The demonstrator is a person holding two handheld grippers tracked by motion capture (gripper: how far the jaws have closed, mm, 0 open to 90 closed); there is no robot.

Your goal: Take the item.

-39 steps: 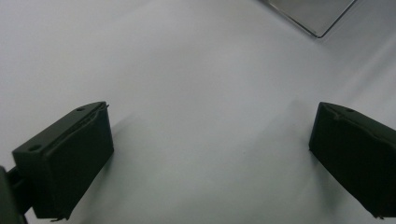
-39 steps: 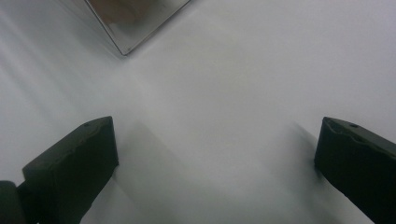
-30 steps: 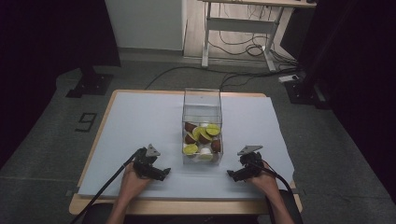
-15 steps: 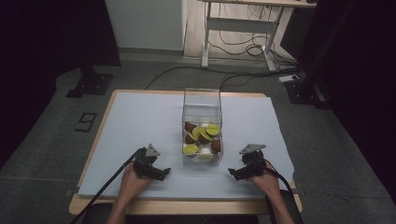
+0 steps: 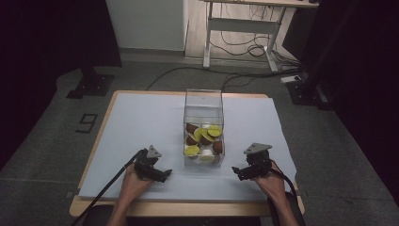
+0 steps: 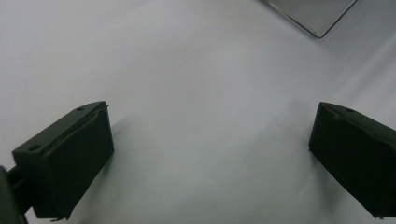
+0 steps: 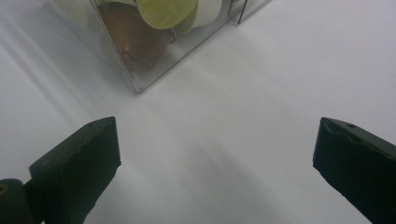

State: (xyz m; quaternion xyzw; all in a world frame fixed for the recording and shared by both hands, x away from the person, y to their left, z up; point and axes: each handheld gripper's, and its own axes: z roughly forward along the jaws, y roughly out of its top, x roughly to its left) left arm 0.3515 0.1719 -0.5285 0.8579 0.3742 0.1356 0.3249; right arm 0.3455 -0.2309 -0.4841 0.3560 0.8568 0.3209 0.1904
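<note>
A clear plastic box (image 5: pixel 203 101) stands upright in the middle of the white table sheet (image 5: pixel 141 122). Several small capsules lie in its bottom: lime-lidded ones (image 5: pixel 207 133), brown ones (image 5: pixel 191 128) and a white one (image 5: pixel 207 154). My left gripper (image 5: pixel 164 174) rests low on the sheet to the box's front left, jaws wide open with bare sheet between them (image 6: pixel 210 154). My right gripper (image 5: pixel 236 173) sits to the front right, also open and empty (image 7: pixel 215 163). In the right gripper view a box corner (image 7: pixel 136 88) is close ahead, with a lime lid (image 7: pixel 166 11) and a brown capsule (image 7: pixel 135 42) behind the wall.
A box corner (image 6: pixel 322 18) shows at the top of the left gripper view. The wooden table edge (image 5: pixel 188 207) runs along the front, near the person's hands. Black stands (image 5: pixel 89 84) and cables (image 5: pixel 244 47) lie on the floor beyond the table.
Both grippers stay nearly where they were, low on the sheet either side of the box; the right one has shifted only slightly.
</note>
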